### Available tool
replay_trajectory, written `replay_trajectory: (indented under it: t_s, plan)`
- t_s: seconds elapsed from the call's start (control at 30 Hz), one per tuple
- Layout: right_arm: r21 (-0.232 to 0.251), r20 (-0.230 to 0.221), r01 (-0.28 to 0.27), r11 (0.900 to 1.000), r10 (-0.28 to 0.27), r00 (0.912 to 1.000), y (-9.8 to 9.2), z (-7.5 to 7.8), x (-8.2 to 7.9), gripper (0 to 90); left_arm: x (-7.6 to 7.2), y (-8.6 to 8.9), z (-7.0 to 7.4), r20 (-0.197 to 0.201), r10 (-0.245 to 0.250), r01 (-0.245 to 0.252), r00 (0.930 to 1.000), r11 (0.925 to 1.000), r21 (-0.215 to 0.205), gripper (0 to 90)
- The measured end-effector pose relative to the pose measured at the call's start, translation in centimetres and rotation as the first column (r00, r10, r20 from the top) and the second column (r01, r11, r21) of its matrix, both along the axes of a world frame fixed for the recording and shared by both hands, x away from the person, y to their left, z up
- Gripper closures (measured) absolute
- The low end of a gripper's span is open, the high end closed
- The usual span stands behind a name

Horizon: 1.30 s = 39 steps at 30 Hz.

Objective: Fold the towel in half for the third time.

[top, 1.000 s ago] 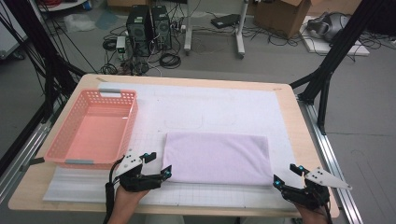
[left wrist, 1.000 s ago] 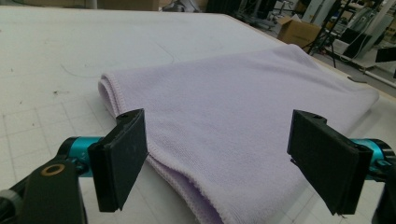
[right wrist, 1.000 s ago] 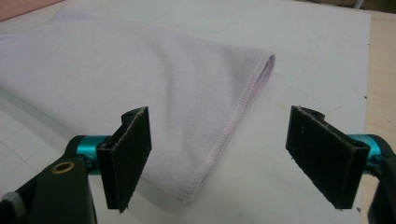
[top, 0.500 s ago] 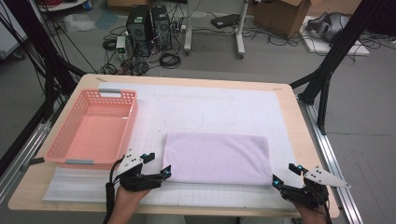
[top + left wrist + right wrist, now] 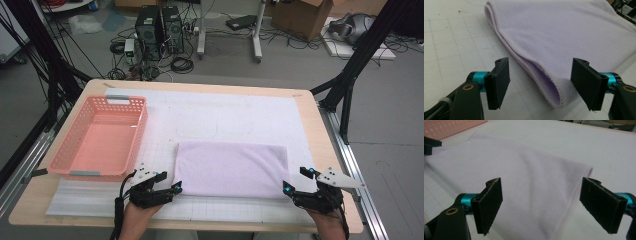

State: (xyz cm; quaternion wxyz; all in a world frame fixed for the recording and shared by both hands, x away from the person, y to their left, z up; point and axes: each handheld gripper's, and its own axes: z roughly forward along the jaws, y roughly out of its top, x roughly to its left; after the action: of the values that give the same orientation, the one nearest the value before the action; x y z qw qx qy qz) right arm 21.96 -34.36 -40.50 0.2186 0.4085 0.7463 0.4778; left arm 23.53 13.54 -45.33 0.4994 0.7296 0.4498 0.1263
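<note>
The left gripper (image 5: 176, 188) has just been closing its jaws around the towel's (image 5: 232, 163) near left corner without pinching it yet; the right gripper (image 5: 295, 181) stays spread at the near right corner. The towel lies folded mid-table beside the basket (image 5: 102, 137), likely about to be folded again.

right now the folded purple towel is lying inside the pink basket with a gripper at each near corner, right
Not quite. The folded purple towel lies on the white mat beside the pink basket, not inside it, as the high view shows. The left gripper and right gripper are at its near corners.
</note>
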Motion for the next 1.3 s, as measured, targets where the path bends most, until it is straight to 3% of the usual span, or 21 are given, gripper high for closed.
replay_trajectory:
  t_s: [0.23, 0.37, 0.6, 0.77, 1.0, 1.3]
  plan:
    - [-0.032, -0.021, -0.081, 0.996, 0.081, 0.9965, 3.4, 1.6, 3.0, 17.6, -0.2, -0.6, -0.1, -0.025, 0.004, -0.003, 0.9997, 0.9996, 0.030, 37.7]
    - [-0.034, -0.028, -0.121, 0.992, 0.120, 0.9923, 5.6, 2.3, 4.8, 17.7, -0.3, -1.1, -0.3, -0.043, -0.016, 0.019, 0.9989, 0.9982, 0.057, 39.2]
    - [-0.051, -0.047, -0.179, 0.983, 0.176, 0.9832, 9.3, 2.5, 7.4, 18.2, -0.6, -1.1, -0.2, -0.044, -0.021, 0.025, 0.9988, 0.9953, 0.094, 54.2]
    - [-0.052, -0.073, -0.211, 0.976, 0.207, 0.9756, 11.3, 2.2, 9.1, 21.0, -0.6, -1.4, -0.3, -0.058, -0.049, 0.053, 0.9971, 0.9955, 0.078, 70.5]
    - [-0.084, -0.115, -0.273, 0.958, 0.263, 0.9578, 14.6, 1.9, 11.3, 25.1, -0.7, -1.6, -0.2, -0.064, -0.034, 0.038, 0.9974, 0.9970, 0.067, 80.3]
    - [-0.118, -0.180, -0.357, 0.927, 0.333, 0.9256, 19.3, 0.8, 14.5, 27.7, -0.7, -1.4, -0.3, -0.072, -0.023, 0.026, 0.9972, 0.9987, 0.043, 81.3]
